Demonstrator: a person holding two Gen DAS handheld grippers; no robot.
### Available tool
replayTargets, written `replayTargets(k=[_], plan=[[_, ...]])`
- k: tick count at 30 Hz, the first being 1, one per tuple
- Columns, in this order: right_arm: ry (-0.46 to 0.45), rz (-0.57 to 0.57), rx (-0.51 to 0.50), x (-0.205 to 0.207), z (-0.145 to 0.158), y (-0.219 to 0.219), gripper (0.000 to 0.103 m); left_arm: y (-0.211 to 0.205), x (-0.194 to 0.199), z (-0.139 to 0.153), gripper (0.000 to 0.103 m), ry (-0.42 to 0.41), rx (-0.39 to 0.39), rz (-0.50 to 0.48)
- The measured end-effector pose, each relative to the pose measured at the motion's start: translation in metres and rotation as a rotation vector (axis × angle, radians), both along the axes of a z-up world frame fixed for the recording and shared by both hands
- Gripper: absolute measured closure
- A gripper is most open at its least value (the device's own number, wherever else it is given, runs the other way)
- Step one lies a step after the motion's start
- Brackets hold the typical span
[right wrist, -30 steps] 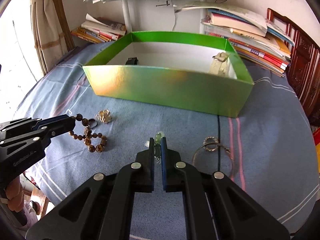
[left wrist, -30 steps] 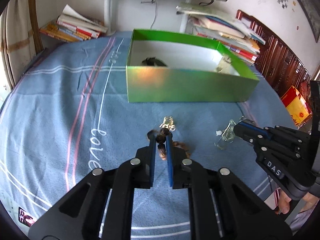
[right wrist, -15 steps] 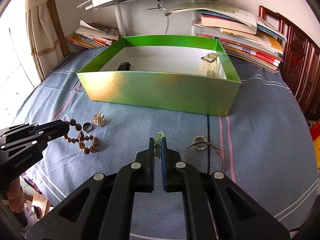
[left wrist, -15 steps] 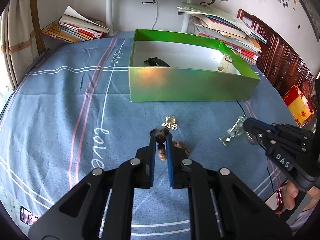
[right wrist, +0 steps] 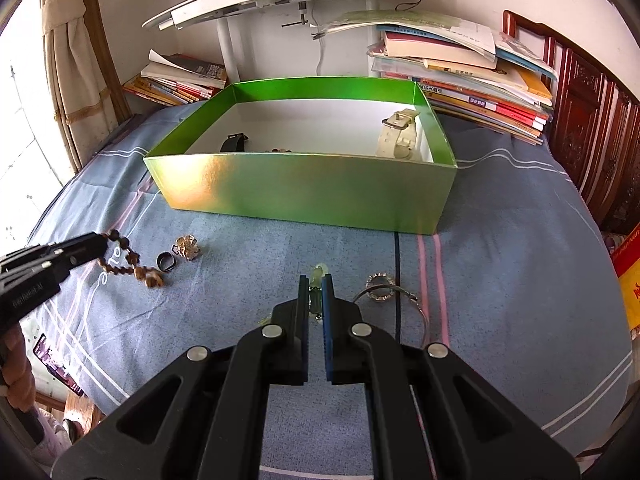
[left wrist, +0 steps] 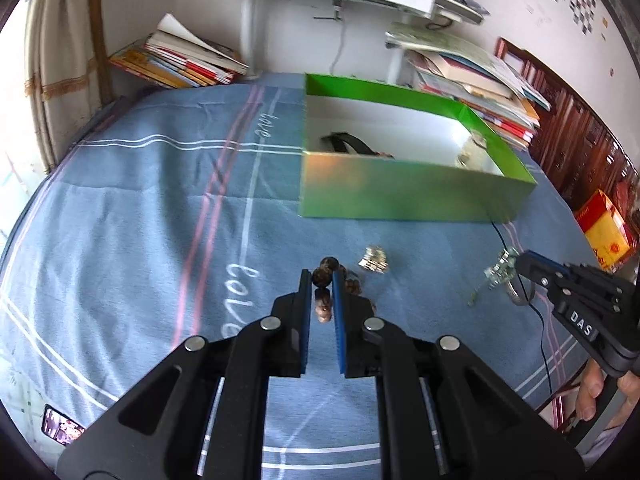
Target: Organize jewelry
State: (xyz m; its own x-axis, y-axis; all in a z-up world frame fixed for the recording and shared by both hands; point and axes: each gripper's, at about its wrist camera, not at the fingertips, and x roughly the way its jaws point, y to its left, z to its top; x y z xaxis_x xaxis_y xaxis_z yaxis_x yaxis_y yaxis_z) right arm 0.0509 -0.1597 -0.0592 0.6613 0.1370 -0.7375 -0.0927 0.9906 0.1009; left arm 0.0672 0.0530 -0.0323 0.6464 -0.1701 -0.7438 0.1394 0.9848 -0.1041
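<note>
My left gripper (left wrist: 321,276) is shut on a brown bead bracelet (left wrist: 325,280) and holds it above the blue cloth; the beads hang from it in the right wrist view (right wrist: 132,264). My right gripper (right wrist: 315,280) is shut on a pale green crystal piece (right wrist: 318,276), which dangles at its tip in the left wrist view (left wrist: 498,272). An open green box (right wrist: 304,188) stands behind, holding a black strap (right wrist: 233,143) and a white watch (right wrist: 400,136). On the cloth lie a gold flower brooch (right wrist: 186,246), a dark ring (right wrist: 165,261) and a silver bangle with a ring (right wrist: 380,292).
Stacks of books (right wrist: 472,76) lie behind the box at the right and more books (right wrist: 180,80) at the left. A white stand (right wrist: 228,36) rises behind. A dark wooden headboard (right wrist: 592,128) is at the right. A red-yellow box (left wrist: 604,232) sits off the cloth's right edge.
Both grippers have risen with their pieces. The bead bracelet now hangs clear of the cloth, and both views look further down into the green box.
</note>
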Motion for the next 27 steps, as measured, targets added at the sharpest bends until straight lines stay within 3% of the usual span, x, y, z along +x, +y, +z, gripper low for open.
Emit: replayTargets(k=[7,18,27], plan=[[-0.013,-0.012,0.009,-0.005,0.004,-0.007,0.097,0.013,-0.001,0.009,0.092,-0.016,0.0,0.042],[-0.098,-0.011,-0.002,-0.013,0.036,-0.009,0.097,0.005,-0.011,0.024,0.092,-0.056,-0.001,0.018],[-0.09,0.005,-0.012,-0.014,0.034,-0.001,0.097,0.005,-0.012,0.028,0.092,-0.064,-0.001,0.018]])
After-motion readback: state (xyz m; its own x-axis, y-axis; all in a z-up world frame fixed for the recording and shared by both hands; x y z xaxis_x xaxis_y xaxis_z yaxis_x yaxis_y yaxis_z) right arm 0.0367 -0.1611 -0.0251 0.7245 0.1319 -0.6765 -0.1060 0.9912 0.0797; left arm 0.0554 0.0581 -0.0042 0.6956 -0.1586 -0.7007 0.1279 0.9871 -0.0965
